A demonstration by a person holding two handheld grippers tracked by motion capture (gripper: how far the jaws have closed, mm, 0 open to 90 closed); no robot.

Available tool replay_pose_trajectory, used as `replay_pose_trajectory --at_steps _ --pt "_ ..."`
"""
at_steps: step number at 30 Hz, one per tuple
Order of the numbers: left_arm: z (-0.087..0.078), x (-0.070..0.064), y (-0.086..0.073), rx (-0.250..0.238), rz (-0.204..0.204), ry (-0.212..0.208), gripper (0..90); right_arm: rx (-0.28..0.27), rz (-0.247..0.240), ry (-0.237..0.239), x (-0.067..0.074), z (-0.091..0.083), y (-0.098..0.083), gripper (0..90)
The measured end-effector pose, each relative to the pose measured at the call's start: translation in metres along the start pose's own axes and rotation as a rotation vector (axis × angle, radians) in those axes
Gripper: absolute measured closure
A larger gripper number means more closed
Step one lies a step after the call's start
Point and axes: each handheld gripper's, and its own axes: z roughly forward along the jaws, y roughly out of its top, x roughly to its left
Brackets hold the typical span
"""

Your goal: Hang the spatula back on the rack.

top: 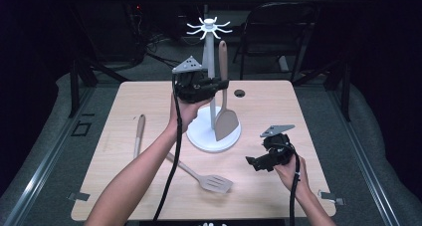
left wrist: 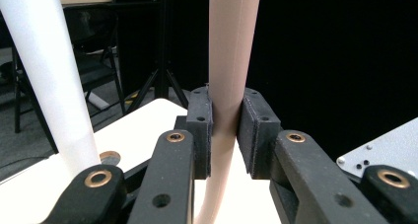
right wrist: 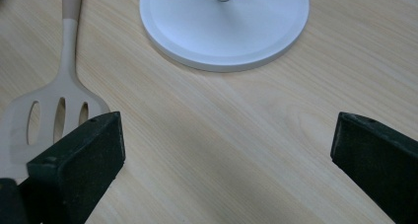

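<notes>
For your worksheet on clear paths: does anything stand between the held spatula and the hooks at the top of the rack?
Nothing visible does. The left gripper clamps the spatula upright beside the rack pole, its handle top just below and right of the hooks, with open air between.

left tongs [top: 220, 84]: clamped on solid spatula [top: 224, 104] handle, beside white stand [top: 213, 131] | right tongs [top: 254, 162]: agape, low over desk [top: 278, 111], slotted spatula [top: 211, 181] just left

left hand-held gripper [top: 219, 84]: raised, jaws clamped | right hand-held gripper [top: 251, 162]: low, jaws wide
</notes>
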Motion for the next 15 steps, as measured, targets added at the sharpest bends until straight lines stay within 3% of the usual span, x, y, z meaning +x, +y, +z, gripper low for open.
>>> replay_pose_trajectory --at_steps 15 --pt "-0.0008 0.0045 0.0077 -0.019 -0.013 -0.002 77.0 0.002 -0.004 0.005 0.0010 0.0007 0.0000 0.0"
